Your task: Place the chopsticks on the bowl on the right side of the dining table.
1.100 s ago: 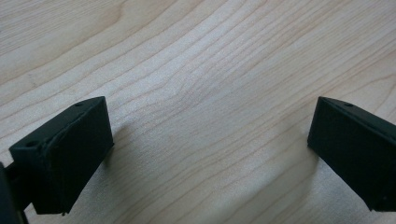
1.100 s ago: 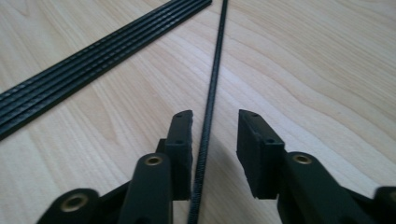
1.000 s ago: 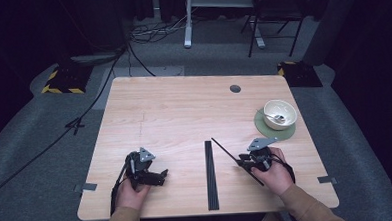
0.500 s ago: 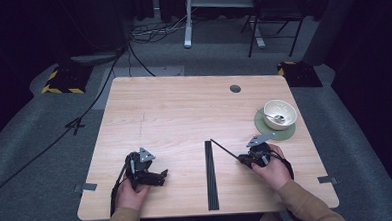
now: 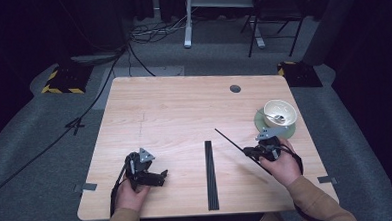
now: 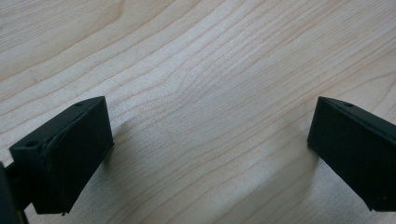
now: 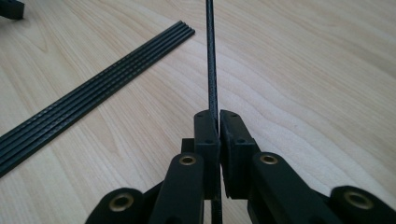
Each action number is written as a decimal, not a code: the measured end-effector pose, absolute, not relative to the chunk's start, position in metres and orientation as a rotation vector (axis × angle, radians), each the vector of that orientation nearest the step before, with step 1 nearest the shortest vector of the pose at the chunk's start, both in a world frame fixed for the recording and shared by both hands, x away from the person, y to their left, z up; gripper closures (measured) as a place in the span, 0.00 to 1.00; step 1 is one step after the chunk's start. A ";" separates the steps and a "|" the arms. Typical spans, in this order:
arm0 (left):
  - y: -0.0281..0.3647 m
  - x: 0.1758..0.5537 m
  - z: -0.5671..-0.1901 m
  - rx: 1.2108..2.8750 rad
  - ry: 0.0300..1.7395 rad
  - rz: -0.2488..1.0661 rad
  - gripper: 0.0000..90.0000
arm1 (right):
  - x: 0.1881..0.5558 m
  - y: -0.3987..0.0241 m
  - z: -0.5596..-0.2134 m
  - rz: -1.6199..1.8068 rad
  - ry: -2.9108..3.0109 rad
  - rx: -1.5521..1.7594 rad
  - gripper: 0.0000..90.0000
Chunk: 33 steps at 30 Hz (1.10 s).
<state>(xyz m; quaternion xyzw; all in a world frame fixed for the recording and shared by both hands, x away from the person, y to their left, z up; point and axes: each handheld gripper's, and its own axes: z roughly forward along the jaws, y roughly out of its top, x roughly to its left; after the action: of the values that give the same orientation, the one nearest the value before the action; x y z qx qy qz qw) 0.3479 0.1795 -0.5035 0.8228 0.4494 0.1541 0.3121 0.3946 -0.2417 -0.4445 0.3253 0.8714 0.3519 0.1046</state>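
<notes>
The right gripper (image 7: 218, 122) pinched a thin black rod (image 5: 229, 139), its tip cut off in the right gripper view. The left gripper (image 6: 205, 140) lay wide apart on the table (image 5: 174, 116). More rods (image 5: 211, 175) lay between the grippers.

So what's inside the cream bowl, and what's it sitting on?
The cream bowl holds a metal spoon and rests on a round green plate. The bowl covers most of the plate.

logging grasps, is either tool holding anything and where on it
The right tool is shut on a thin black rod, clamped near one end. The left tool is open, holding nothing.
</notes>
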 end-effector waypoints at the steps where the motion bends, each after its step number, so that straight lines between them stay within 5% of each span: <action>1: 0.180 0.348 -0.503 2.174 1.182 0.403 0.00 | 0.394 -0.242 -0.440 1.040 2.566 0.957 0.96; 33: 0.181 0.348 -0.503 2.174 1.179 0.410 0.00 | 0.417 -0.296 -0.352 1.134 2.450 0.978 0.96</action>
<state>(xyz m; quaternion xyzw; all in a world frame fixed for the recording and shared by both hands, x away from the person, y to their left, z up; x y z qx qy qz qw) 0.3482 0.1806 -0.5032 0.8240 0.4469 0.1554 0.3118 0.4169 -0.2960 -0.3517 0.3376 0.8454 0.3915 0.1345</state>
